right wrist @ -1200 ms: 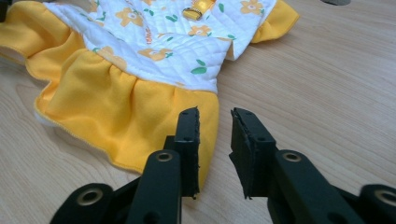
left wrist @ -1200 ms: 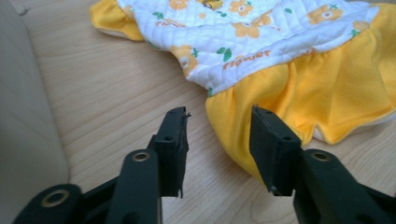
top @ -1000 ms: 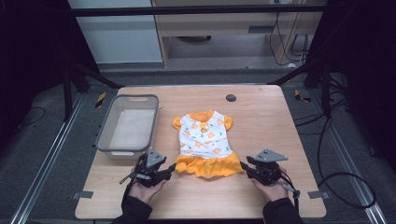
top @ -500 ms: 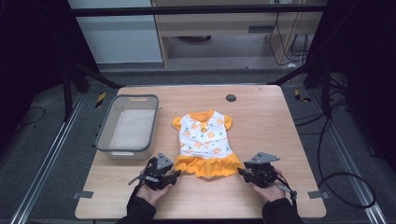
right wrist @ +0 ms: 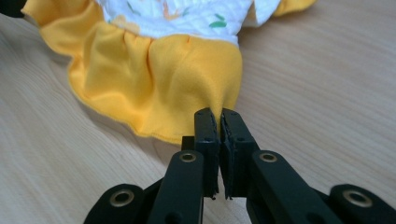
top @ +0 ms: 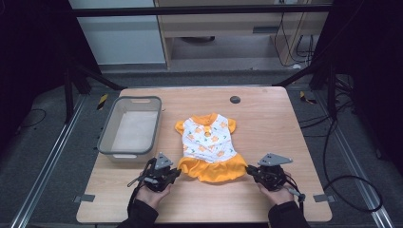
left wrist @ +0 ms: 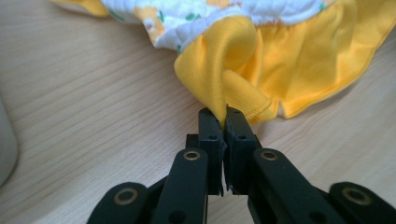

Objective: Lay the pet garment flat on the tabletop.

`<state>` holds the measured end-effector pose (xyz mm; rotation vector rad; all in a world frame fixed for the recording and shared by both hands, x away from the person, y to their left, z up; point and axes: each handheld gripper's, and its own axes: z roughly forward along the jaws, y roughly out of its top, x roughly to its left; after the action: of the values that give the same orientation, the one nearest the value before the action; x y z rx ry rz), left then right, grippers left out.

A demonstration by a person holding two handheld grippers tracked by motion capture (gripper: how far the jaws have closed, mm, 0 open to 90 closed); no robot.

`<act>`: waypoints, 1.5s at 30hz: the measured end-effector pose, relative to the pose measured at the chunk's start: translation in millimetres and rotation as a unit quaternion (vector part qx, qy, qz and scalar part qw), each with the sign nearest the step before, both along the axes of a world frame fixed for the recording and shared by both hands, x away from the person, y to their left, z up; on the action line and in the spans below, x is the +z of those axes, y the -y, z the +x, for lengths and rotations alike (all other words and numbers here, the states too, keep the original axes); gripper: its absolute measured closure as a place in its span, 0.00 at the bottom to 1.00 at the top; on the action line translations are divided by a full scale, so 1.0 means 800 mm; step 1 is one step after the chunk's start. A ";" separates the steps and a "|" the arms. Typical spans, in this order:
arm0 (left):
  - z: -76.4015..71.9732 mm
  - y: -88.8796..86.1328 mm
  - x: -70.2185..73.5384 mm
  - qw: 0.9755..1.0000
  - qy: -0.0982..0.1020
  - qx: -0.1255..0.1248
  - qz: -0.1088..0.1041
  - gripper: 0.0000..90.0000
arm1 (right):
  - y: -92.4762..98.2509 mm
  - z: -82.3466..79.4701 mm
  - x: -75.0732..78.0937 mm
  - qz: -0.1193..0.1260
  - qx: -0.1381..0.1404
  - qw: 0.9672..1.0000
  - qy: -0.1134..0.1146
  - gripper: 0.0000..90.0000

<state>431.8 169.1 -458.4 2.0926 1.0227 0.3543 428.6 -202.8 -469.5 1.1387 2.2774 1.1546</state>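
Lying flat near the middle of the wooden table (top: 285, 118), a small dress (top: 209, 142) with a white printed top and orange skirt has its hem toward the person. The left gripper (top: 177, 173) is clenched on the skirt's left corner, the right gripper (top: 248, 170) on its right corner, fabric pinched between each pair of jaws. A grey bin (top: 107, 135) sits just beside the dress's left side. A dark round disc (top: 235, 99) lies well apart near the far edge. Bare wood stretches to the right.
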 end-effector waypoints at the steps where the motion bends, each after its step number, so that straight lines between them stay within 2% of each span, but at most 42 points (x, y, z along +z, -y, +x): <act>1: 0.000 0.000 0.000 1.000 0.000 0.000 0.000 0.97 | 0.002 -0.002 0.004 0.006 0.000 1.000 0.004 0.96; 2: -0.002 -0.004 0.005 1.000 0.000 -0.002 -0.007 0.97 | 0.004 -0.004 0.008 0.012 0.003 1.000 0.008 0.96; 3: -0.006 -0.013 0.016 1.000 0.001 -0.006 -0.023 0.96 | 0.005 -0.006 0.012 0.016 0.006 1.000 0.011 0.96; 6: -0.009 -0.022 0.029 0.999 0.000 -0.014 -0.042 0.96 | 0.010 -0.012 0.024 0.037 0.014 0.999 0.016 0.95; 11: -0.008 -0.026 0.030 0.999 -0.007 -0.015 -0.049 0.95 | 0.014 -0.018 0.034 0.052 0.021 0.998 0.018 0.94; 12: -0.008 -0.027 0.026 0.999 -0.019 -0.014 -0.047 0.94 | 0.015 -0.020 0.034 0.057 0.021 0.998 0.016 0.92; 13: -0.008 -0.027 0.026 0.999 -0.019 -0.014 -0.047 0.93 | 0.015 -0.020 0.034 0.057 0.021 0.998 0.016 0.92; 14: -0.010 -0.029 0.023 0.999 -0.023 -0.010 -0.039 0.92 | 0.017 -0.023 0.032 0.052 0.020 0.998 0.011 0.87; 17: -0.014 -0.037 0.022 1.000 -0.011 0.010 -0.028 0.73 | 0.019 -0.024 0.026 0.036 0.014 0.999 0.017 0.85; 19: -0.014 -0.040 0.023 0.999 -0.009 0.013 -0.032 0.73 | 0.020 -0.024 0.025 0.035 0.010 0.999 0.015 0.85; 20: -0.016 -0.042 0.027 0.999 0.007 0.019 -0.041 0.73 | 0.020 -0.023 0.025 0.032 0.007 0.999 0.022 0.85; 21: -0.016 -0.042 0.027 0.999 0.007 0.019 -0.041 0.74 | 0.020 -0.023 0.025 0.032 0.007 0.999 0.022 0.85; 22: -0.017 -0.040 0.032 0.998 0.023 0.015 -0.049 0.75 | 0.018 -0.022 0.025 0.035 0.007 0.999 0.030 0.88; 24: -0.017 -0.037 0.034 0.998 0.031 0.010 -0.048 0.76 | 0.016 -0.022 0.026 0.039 0.007 0.999 0.032 0.90; 27: -0.013 -0.022 0.031 0.998 0.048 -0.009 -0.035 0.85 | 0.007 -0.017 0.025 0.051 0.012 0.998 0.037 0.96; 28: -0.006 -0.009 0.025 0.998 0.051 -0.024 -0.028 0.91 | -0.002 -0.012 0.022 0.057 0.017 0.998 0.034 1.00; 32: 0.009 0.016 0.008 0.998 0.044 -0.046 -0.003 0.96 | -0.028 0.000 0.011 0.054 0.031 0.998 0.026 1.00; 34: 0.014 0.023 -0.003 0.998 0.031 -0.051 0.008 0.97 | -0.041 0.005 0.004 0.045 0.041 0.998 0.018 1.00; 35: 0.014 0.023 -0.003 0.998 0.031 -0.051 0.008 0.98 | -0.047 0.007 -0.001 0.040 0.046 0.998 0.013 1.00; 36: 0.016 0.027 -0.013 0.998 0.016 -0.051 0.019 0.98 | -0.052 0.009 -0.006 0.032 0.049 0.998 0.010 1.00; 38: 0.017 0.029 -0.021 0.998 -0.003 -0.053 0.035 0.97 | -0.063 0.014 -0.015 0.012 0.055 0.998 0.002 1.00; 42: 0.015 0.031 -0.029 0.997 -0.015 -0.056 0.050 0.97 | -0.075 0.020 -0.031 -0.025 0.061 0.998 -0.012 1.00; 43: 0.011 0.032 -0.033 0.996 -0.015 -0.062 0.060 0.98 | -0.076 0.020 -0.034 -0.027 0.062 0.998 -0.015 1.00; 45: 0.007 0.032 -0.035 0.996 -0.017 -0.066 0.066 0.98 | -0.075 0.018 -0.036 -0.027 0.063 0.997 -0.021 1.00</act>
<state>437.1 143.7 -486.8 2.2780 0.8970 0.3279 442.8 -142.4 -498.3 1.0220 2.4274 1.1162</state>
